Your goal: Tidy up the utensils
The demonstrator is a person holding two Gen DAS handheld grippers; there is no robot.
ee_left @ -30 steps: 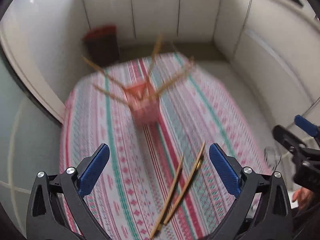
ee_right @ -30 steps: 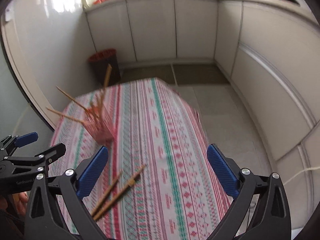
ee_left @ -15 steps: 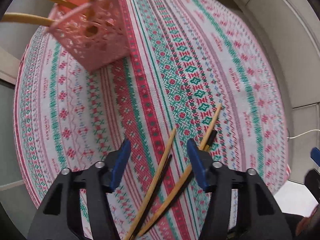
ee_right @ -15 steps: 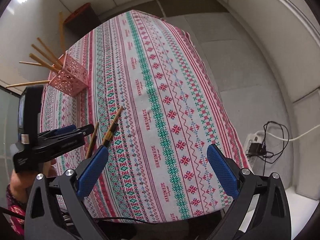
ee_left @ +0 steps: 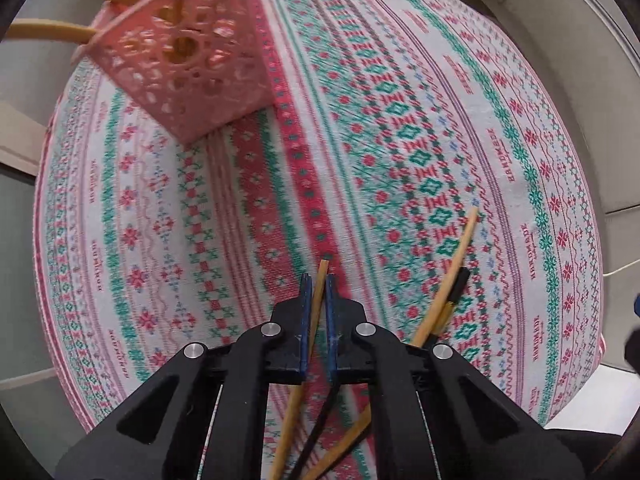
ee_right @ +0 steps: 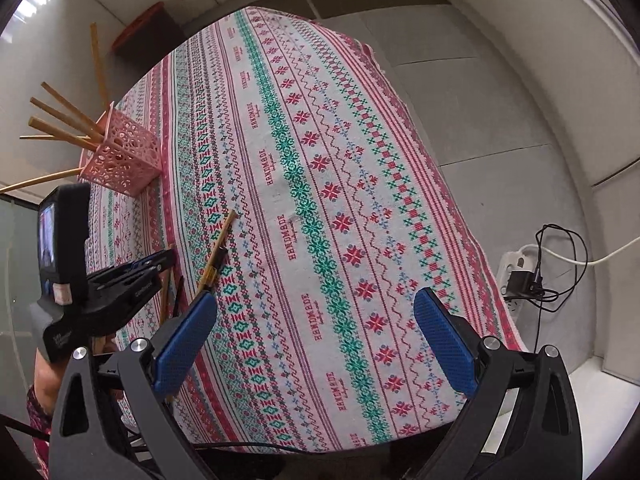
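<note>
My left gripper (ee_left: 317, 280) is shut on a wooden chopstick (ee_left: 320, 276) lying on the patterned tablecloth; it also shows in the right wrist view (ee_right: 166, 258). A second wooden chopstick (ee_left: 456, 264) lies to its right beside a dark-tipped one (ee_left: 458, 286); they also show in the right wrist view (ee_right: 222, 240). A pink lattice holder (ee_left: 188, 60) with several chopsticks stands at the far left, also in the right wrist view (ee_right: 124, 156). My right gripper (ee_right: 316, 344) is open and empty above the table's near edge.
The table (ee_right: 340, 184) carries a red, green and white cloth. A power strip with cables (ee_right: 520, 276) lies on the floor to the right. A dark bin (ee_right: 144, 36) stands by the far wall.
My left gripper has closed on the left chopstick and moved nearer the cloth. The right gripper stays open and has barely moved.
</note>
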